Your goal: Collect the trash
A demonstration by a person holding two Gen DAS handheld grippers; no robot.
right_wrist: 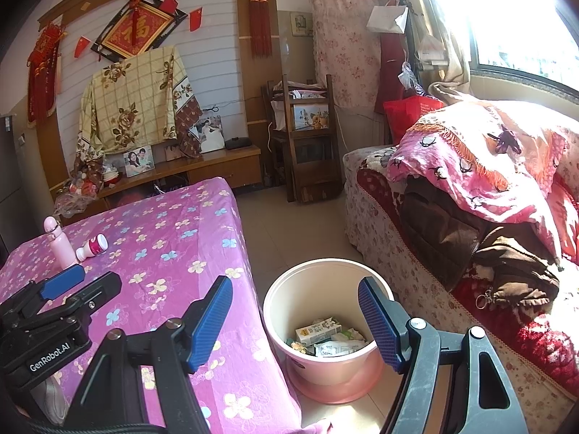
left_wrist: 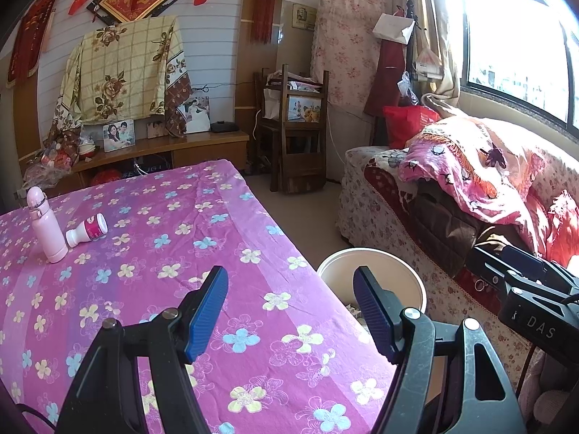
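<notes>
Left wrist view, left to right: a pink flask (left_wrist: 45, 226) stands upright on the table (left_wrist: 224, 217), near its far left edge. Just beside it, on its right, a small white bottle (left_wrist: 87, 231) with a pink label lies on its side, neck toward the flask. Both sit well apart from the left gripper (left_wrist: 289, 311), which hangs over the near right part of the flowered cloth. Its blue-padded fingers (left_wrist: 206, 311) stand wide apart with nothing between them. Past the table's right edge, the rim of the bin (left_wrist: 369, 253) shows on the floor. At far right, the body of the right gripper (left_wrist: 524, 289) crosses in front of the sofa (left_wrist: 380, 217).

Right wrist view, left to right: the left gripper (right_wrist: 61, 285) shows at the lower left, over the table (right_wrist: 173, 238), with the flask (right_wrist: 59, 242) and the bottle (right_wrist: 92, 247) just beyond it. The right gripper (right_wrist: 295, 322) hangs above the bin (right_wrist: 325, 369), fingers (right_wrist: 211, 322) wide apart and empty. The bin stands on the floor between the table and the sofa (right_wrist: 380, 224). Cartons and wrappers (right_wrist: 325, 336) lie at its bottom.
</notes>
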